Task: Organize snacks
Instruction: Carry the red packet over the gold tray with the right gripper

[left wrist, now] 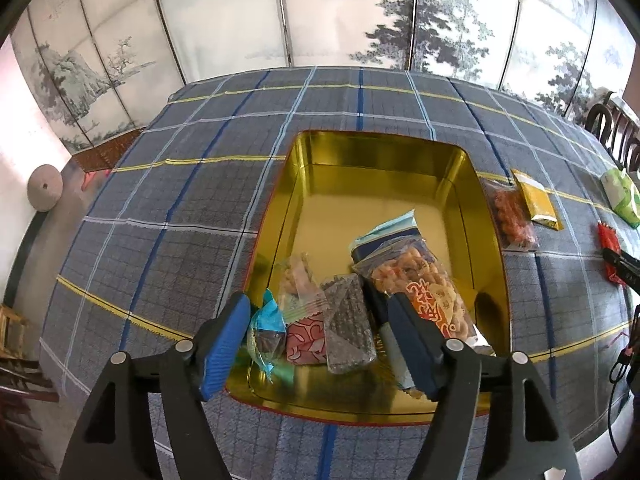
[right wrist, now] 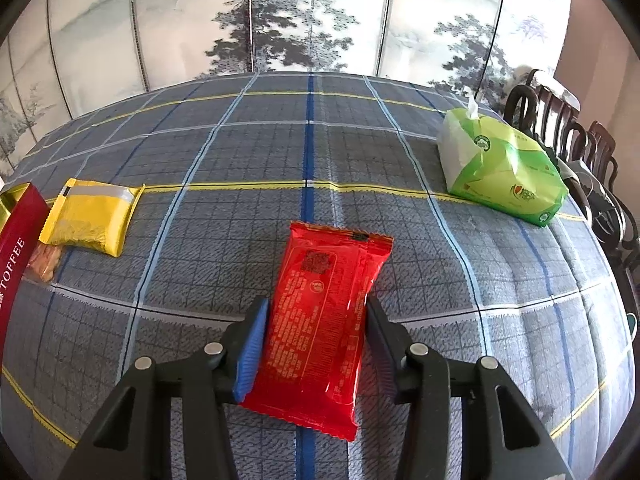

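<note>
Left gripper [left wrist: 320, 344] fingers stand wide over snacks inside the gold tin [left wrist: 486, 208]; right gripper [right wrist: 316, 344] fingers clamp the red packet [right wrist: 324, 320], judged next for lifting into it.

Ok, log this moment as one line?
left gripper: open over gold tin tray | right gripper: shut on red foil packet | outside tray: yellow foil pouch

A glossy red snack packet [right wrist: 324, 320] lay flat between the right gripper's [right wrist: 316, 340] pads; several wrapped snacks [left wrist: 344, 312] sat in the gold tin [left wrist: 400, 152] between the left gripper's [left wrist: 320, 344] parted fingers.
</note>
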`<state>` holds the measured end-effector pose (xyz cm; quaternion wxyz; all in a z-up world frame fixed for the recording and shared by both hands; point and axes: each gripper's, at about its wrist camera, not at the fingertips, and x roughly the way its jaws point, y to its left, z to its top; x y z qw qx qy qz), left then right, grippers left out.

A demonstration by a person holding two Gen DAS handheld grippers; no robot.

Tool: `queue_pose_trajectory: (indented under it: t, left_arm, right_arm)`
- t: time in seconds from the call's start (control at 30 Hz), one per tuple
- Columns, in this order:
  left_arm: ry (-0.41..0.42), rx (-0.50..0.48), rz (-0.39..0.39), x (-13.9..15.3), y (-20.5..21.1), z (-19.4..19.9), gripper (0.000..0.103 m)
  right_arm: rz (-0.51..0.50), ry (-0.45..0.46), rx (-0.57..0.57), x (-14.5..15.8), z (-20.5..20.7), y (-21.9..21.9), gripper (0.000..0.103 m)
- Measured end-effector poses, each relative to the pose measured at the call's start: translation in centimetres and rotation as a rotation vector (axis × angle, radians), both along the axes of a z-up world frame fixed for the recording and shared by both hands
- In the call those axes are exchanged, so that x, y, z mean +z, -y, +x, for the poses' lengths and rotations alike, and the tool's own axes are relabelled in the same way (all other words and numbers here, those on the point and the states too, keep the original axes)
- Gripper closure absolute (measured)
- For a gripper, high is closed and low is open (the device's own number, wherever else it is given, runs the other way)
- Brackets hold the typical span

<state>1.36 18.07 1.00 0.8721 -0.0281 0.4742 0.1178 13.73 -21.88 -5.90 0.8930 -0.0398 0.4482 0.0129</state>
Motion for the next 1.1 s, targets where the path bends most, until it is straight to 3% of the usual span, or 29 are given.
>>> queue_pose_trajectory:
  t: [0.57, 0.83, 1.1]
  left_arm:
    - [0.06, 0.075, -0.012, 0.7, -1.4, -1.9, 0.024]
    - [0.068, 0.103, -0.033, 0.7, -2.3, -2.7, 0.021]
    - [0.082, 0.144, -0.06, 1.2, -4.0, -4.2, 0.02]
  right_arm:
    - [0.001, 0.003, -0.031, 1.4, -1.0, -1.9, 0.056]
    - [0.038, 0.041, 0.102, 4.6, -2.7, -7.6, 0.056]
    - [0.078, 0.038, 0.271, 5.9, -4.6, -15.3, 0.056]
